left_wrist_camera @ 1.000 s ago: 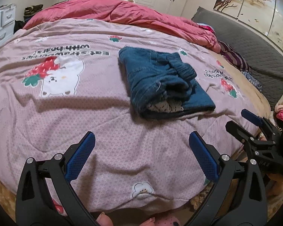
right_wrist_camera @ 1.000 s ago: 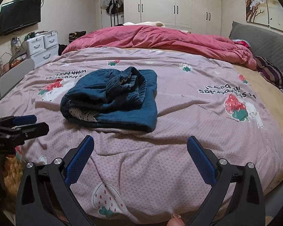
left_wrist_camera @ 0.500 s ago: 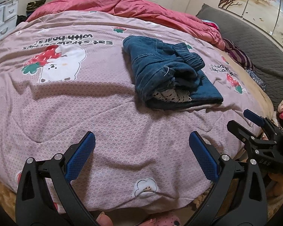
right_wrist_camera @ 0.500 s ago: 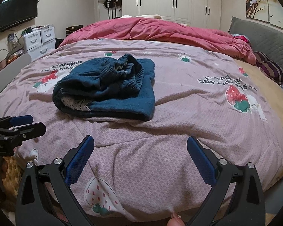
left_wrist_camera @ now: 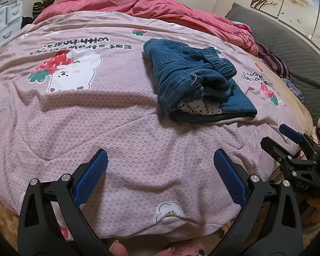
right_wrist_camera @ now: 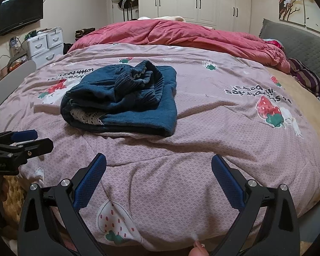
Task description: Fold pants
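Note:
Dark blue pants point(left_wrist_camera: 194, 79) lie folded in a thick bundle on the pink strawberry-print bedspread point(left_wrist_camera: 96, 117), waistband on top and white patterned lining showing at the near end. They also show in the right wrist view point(right_wrist_camera: 121, 100). My left gripper point(left_wrist_camera: 160, 168) is open and empty, hovering above the bed's near edge, short of the pants. My right gripper point(right_wrist_camera: 159, 170) is open and empty, also near the bed's edge and apart from the pants. The right gripper appears at the right of the left wrist view point(left_wrist_camera: 288, 145). The left gripper appears at the left of the right wrist view point(right_wrist_camera: 21, 140).
A rumpled red duvet point(right_wrist_camera: 181, 34) lies along the far side of the bed. A grey headboard point(right_wrist_camera: 298, 47) and striped cloth point(right_wrist_camera: 305, 76) are at the right. White drawers point(right_wrist_camera: 44, 47) and a wall TV point(right_wrist_camera: 17, 19) stand at the left, wardrobes point(right_wrist_camera: 202, 0) behind.
Both grippers have tilted and shifted slightly over the bed's near edge, so the pants sit a little lower in both views. The pants have not moved. Both grippers stay open.

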A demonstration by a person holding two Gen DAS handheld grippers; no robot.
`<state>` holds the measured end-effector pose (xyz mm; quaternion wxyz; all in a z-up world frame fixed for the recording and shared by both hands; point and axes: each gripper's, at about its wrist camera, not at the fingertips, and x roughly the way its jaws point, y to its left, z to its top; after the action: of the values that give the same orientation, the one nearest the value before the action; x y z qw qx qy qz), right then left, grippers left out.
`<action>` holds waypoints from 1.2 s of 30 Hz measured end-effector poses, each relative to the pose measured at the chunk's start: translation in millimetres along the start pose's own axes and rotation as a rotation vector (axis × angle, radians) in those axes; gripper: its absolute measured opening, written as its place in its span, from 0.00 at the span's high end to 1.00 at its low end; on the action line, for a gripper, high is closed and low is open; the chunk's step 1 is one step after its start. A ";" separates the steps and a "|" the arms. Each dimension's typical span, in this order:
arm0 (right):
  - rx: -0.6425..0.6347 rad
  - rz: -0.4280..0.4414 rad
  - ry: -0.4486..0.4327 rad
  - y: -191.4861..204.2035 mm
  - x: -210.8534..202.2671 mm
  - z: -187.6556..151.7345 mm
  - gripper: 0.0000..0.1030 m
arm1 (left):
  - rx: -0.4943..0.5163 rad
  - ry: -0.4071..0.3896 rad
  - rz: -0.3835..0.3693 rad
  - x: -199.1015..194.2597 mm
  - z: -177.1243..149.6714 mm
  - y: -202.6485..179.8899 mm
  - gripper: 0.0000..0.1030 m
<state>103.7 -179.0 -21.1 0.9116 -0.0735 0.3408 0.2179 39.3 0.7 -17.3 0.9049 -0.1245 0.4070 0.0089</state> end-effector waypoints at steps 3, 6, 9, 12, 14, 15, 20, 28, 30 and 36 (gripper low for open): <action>0.001 0.001 0.001 -0.2 0.0 0.2 0.05 | -0.001 -0.001 0.006 -0.6 0.0 0.2 0.09; 0.001 0.001 0.001 -0.4 -0.2 -0.1 0.05 | 0.000 -0.001 0.010 -1.0 0.0 0.2 0.09; 0.002 0.002 0.000 -0.5 -0.5 0.1 0.05 | 0.002 0.000 0.013 -1.0 0.1 0.2 0.09; 0.002 0.001 -0.001 -0.5 -0.7 -0.3 0.05 | 0.004 -0.001 0.015 -1.3 0.3 0.2 0.09; 0.002 0.000 -0.001 -0.5 -0.9 -0.4 0.05 | 0.004 -0.002 0.015 -2.1 0.4 0.7 0.09; 0.002 0.001 -0.001 -0.5 -0.9 -0.4 0.05 | 0.004 -0.003 0.015 -2.5 0.5 0.3 0.09; 0.003 -0.001 -0.001 -0.6 -1.4 0.0 0.05 | 0.005 -0.001 0.014 -3.0 0.6 0.2 0.09; 0.002 -0.002 -0.002 -0.6 -1.2 -0.1 0.05 | 0.005 0.000 0.014 -4.0 1.0 -0.4 0.09; 0.003 -0.003 -0.001 -0.6 -1.2 0.0 0.05 | 0.005 0.000 0.012 -3.8 1.3 0.0 0.09; 0.002 -0.002 0.000 -0.6 -1.4 0.2 0.05 | 0.004 -0.001 0.016 -4.0 2.0 0.4 0.09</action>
<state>103.1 -179.9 -20.0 0.9120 -0.0729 0.3408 0.2164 38.0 1.9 -13.2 0.9052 -0.1192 0.4077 0.0153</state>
